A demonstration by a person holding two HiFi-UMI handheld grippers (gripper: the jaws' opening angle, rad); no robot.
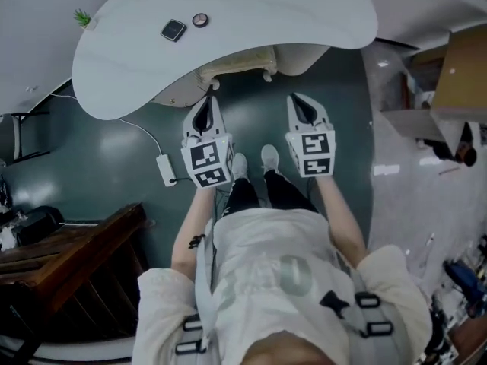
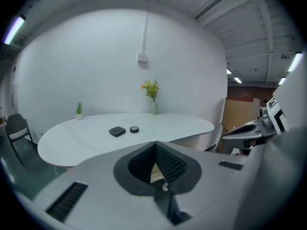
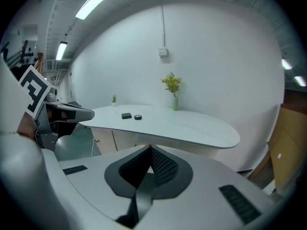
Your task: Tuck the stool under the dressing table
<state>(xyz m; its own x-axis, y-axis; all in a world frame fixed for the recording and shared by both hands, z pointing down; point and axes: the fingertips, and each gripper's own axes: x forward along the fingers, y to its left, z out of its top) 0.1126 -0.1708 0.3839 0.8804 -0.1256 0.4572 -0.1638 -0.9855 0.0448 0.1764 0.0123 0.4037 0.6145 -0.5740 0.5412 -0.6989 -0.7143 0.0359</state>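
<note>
- Left claw (image 1: 207,101) and right claw (image 1: 298,101): both closed, pads together with nothing between them. They hang side by side in the air before the worktop and touch nothing.
- Stool (image 1: 247,61): under the worktop (image 1: 319,14), with only its cream near edge showing past the rim. The tuck looks done.
- Risk: the rim is near, so a forward swing of either claw could knock it or jar the small things on top.
- Risk: a step towards the left could catch the power strip (image 1: 166,169) and its cable on the floor near the left foot.
- Count: two claws, one stool, one worktop. On the worktop: one square box (image 1: 173,30), one disc (image 1: 200,20), one plant (image 1: 82,17), one vase (image 2: 154,107) of flowers.
</note>
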